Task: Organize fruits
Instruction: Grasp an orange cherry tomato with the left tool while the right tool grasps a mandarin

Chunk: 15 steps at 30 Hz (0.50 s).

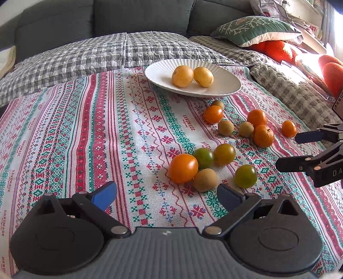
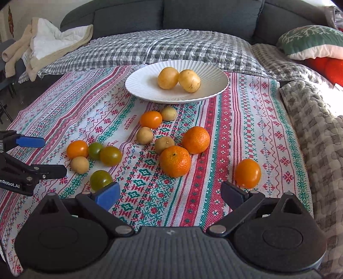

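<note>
A white ribbed plate (image 1: 225,85) (image 2: 216,75) at the far side of the patterned cloth holds two yellow fruits (image 1: 182,76) (image 2: 168,77). Loose on the cloth lie two mandarins (image 2: 175,161) (image 1: 263,136), several orange and green tomatoes (image 1: 183,168) (image 2: 247,173) and small tan fruits (image 1: 205,179) (image 2: 145,135). My left gripper (image 1: 166,196) (image 2: 54,155) is open just short of the near cluster, holding nothing. My right gripper (image 2: 170,194) (image 1: 287,150) is open and holds nothing, with a mandarin ahead between its fingers and an orange tomato by its right fingertip.
The cloth (image 1: 85,139) covers a low surface in front of a grey sofa (image 2: 193,17) with checked quilts (image 1: 96,58). A green cushion (image 1: 255,30) and orange cushions (image 1: 278,50) lie at the right. Folded blankets (image 2: 49,43) sit at the far left.
</note>
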Each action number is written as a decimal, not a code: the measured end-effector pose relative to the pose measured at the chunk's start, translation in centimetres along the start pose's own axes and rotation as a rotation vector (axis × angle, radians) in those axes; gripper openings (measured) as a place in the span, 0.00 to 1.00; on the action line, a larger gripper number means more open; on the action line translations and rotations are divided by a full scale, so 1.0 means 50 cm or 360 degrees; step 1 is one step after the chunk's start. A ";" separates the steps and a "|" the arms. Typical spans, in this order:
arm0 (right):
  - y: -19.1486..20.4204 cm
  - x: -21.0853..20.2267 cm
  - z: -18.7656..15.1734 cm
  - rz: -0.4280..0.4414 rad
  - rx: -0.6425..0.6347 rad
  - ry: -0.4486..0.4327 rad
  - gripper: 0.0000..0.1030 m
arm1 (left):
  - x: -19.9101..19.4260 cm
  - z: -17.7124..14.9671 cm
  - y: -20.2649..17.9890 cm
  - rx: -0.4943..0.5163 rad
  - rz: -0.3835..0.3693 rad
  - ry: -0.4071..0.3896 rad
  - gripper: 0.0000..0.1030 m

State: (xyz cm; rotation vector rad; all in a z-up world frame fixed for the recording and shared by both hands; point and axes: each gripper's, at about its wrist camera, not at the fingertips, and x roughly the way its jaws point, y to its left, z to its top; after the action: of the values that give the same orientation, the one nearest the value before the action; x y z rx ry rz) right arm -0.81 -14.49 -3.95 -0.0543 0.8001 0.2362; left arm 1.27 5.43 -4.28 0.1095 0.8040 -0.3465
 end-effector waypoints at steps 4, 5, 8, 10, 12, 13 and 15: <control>-0.005 0.003 0.003 -0.0009 0.0013 -0.0006 0.97 | 0.003 0.002 -0.006 0.0004 -0.0044 0.0000 0.90; -0.006 0.004 0.004 -0.0013 0.0019 -0.0009 0.97 | 0.006 0.005 -0.007 0.0003 -0.0052 -0.0001 0.89; -0.010 0.010 0.009 -0.0027 0.0036 -0.0023 0.96 | 0.013 0.012 -0.006 -0.0007 -0.0071 0.0005 0.78; -0.009 0.016 0.013 -0.0038 0.0030 -0.0039 0.94 | 0.014 0.021 -0.004 -0.0033 -0.0068 -0.0005 0.71; -0.009 0.021 0.017 -0.0051 0.0020 -0.0047 0.92 | 0.010 0.031 -0.001 -0.0061 -0.0073 -0.0019 0.66; -0.009 0.023 0.019 -0.0051 0.0020 -0.0047 0.90 | 0.010 0.036 0.000 -0.0068 -0.0077 -0.0021 0.62; -0.010 0.026 0.022 -0.0040 0.0024 -0.0046 0.88 | 0.010 0.044 0.001 -0.0086 -0.0096 -0.0015 0.57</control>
State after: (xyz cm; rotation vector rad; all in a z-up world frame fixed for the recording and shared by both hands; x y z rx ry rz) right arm 0.93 -14.56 -4.12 -0.0465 0.7719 0.2066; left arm 3.12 4.87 -3.09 0.0330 0.8081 -0.3814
